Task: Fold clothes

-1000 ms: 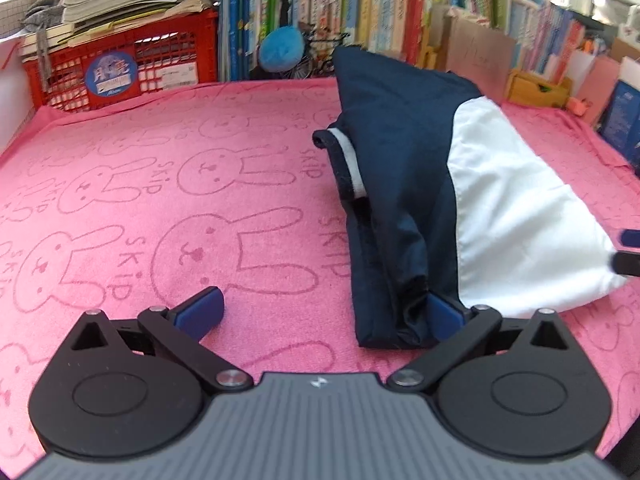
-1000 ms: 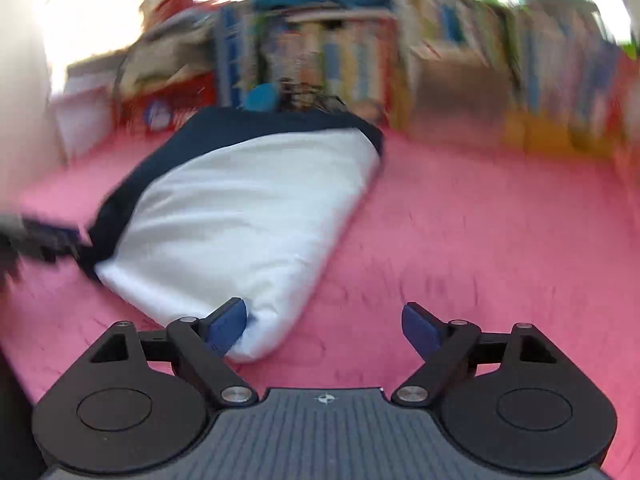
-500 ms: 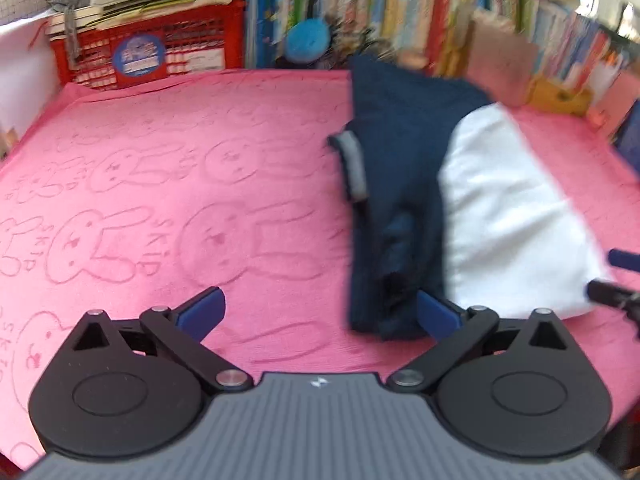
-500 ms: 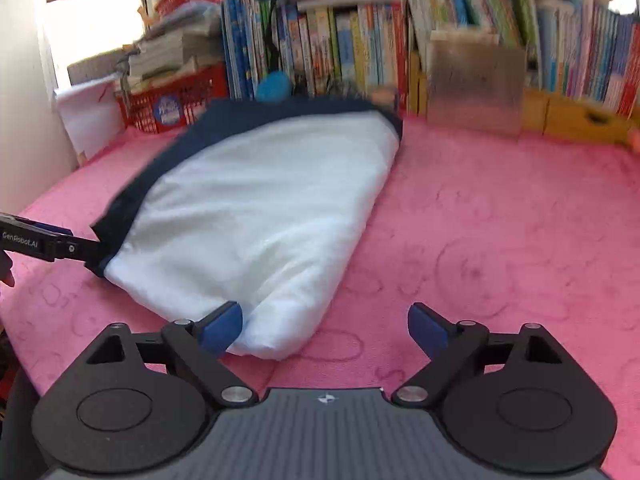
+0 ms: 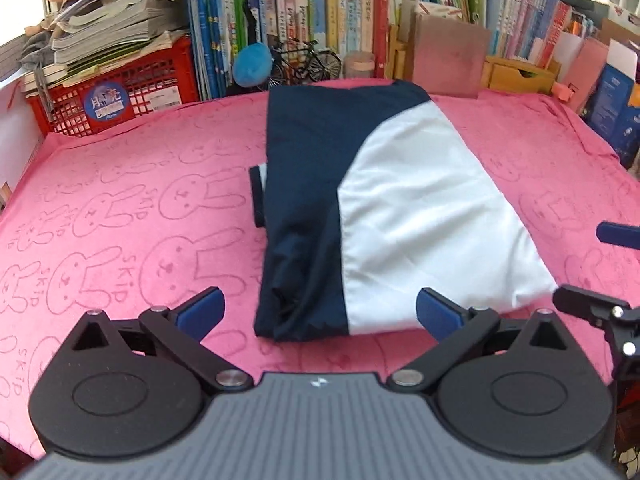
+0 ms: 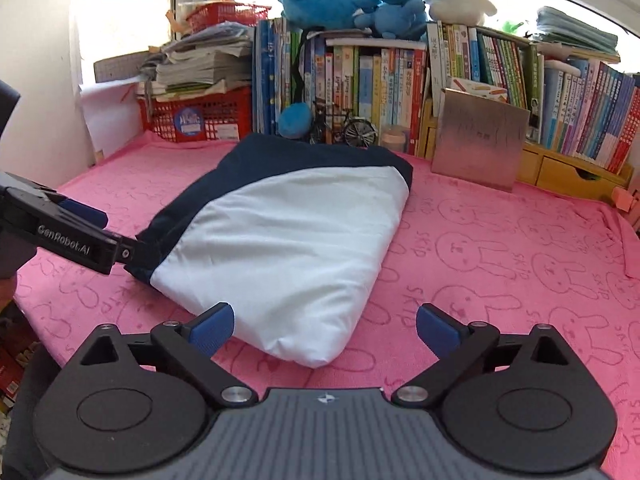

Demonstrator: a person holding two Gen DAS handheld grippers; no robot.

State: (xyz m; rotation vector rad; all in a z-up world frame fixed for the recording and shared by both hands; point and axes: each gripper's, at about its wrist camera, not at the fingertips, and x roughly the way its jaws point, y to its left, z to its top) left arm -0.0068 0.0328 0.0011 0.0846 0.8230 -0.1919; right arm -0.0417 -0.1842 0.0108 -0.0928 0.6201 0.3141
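Nearest the left wrist camera, the left tongs stand released, blue pads spread wide and grasping nothing, just short of the near edge of the navy-and-white fabric garment. The right tongs are likewise released and empty, at the garment's near white corner. Both probably sit low at that edge because it is where a further fold, or a letting-go, would happen; the pictures fit either.

The garment lies on the pink rabbit-print towel covering the counter, roughly mid-surface. It is already doubled into a compact, tapering packet: a smooth white panel on its right, a navy band along its left with slight puckers at the near hem, and a striped cuff poking out on the left.

Beyond the garment stand a red plastic crate and a row of upright books.
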